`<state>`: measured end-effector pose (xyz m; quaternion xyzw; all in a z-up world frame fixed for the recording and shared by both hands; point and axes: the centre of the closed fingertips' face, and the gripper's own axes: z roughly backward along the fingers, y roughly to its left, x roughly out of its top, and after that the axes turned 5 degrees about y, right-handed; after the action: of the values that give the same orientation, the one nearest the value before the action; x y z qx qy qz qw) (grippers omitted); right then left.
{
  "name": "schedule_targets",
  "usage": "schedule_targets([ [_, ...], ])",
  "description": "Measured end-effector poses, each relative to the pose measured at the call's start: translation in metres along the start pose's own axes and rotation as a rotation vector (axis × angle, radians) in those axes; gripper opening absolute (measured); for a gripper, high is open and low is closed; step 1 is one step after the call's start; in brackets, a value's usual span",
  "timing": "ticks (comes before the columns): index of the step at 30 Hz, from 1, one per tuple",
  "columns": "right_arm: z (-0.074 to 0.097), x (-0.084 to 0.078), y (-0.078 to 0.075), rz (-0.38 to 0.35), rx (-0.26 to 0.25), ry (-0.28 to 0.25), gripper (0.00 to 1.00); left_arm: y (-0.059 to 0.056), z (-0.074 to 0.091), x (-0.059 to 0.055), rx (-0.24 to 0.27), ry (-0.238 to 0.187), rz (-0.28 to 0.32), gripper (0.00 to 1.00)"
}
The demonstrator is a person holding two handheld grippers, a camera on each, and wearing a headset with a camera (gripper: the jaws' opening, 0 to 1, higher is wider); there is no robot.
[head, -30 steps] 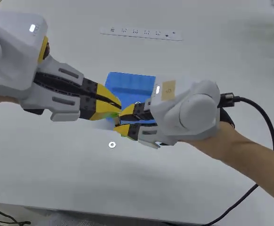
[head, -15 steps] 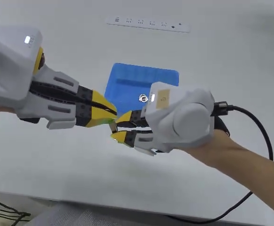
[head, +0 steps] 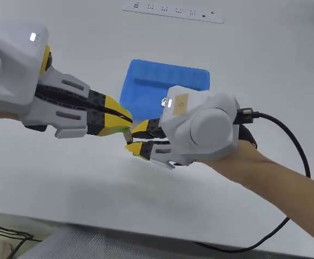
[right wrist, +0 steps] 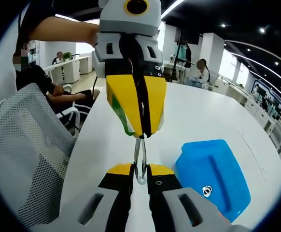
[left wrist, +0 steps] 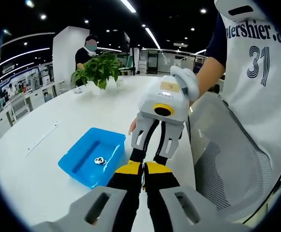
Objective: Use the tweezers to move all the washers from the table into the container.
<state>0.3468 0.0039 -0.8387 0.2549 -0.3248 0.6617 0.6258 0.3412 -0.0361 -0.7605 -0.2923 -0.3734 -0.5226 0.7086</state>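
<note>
My two grippers meet tip to tip: the right gripper (right wrist: 140, 170) pinches the near end of the single pair of tweezers (right wrist: 140, 155), and the left gripper (right wrist: 140, 135) is clenched on the far end. Beyond them, one washer (right wrist: 207, 190) lies in the one blue container (right wrist: 214, 158).

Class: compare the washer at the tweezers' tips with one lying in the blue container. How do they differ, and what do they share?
The washer at the tips is pinched by the tweezers, outside the container; the other washer lies loose on the container floor. The pinched one sits between the jaws of the right gripper; the other washer has no jaw near it. Both are small silvery rings.
</note>
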Motion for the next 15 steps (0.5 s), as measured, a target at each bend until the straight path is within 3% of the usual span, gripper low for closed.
schedule_targets([
  [5, -0.003, -0.004, 0.002, -0.008, 0.010, 0.007, 0.12, 0.003, -0.003, -0.005, -0.007, 0.003, 0.009, 0.05],
  [11, -0.006, -0.008, 0.001, -0.015, 0.015, 0.012, 0.12, 0.000, -0.009, -0.003, -0.012, 0.005, 0.020, 0.05],
  [15, -0.007, -0.009, 0.000, -0.022, 0.017, 0.010, 0.12, 0.007, -0.005, -0.011, -0.011, 0.004, 0.020, 0.06],
])
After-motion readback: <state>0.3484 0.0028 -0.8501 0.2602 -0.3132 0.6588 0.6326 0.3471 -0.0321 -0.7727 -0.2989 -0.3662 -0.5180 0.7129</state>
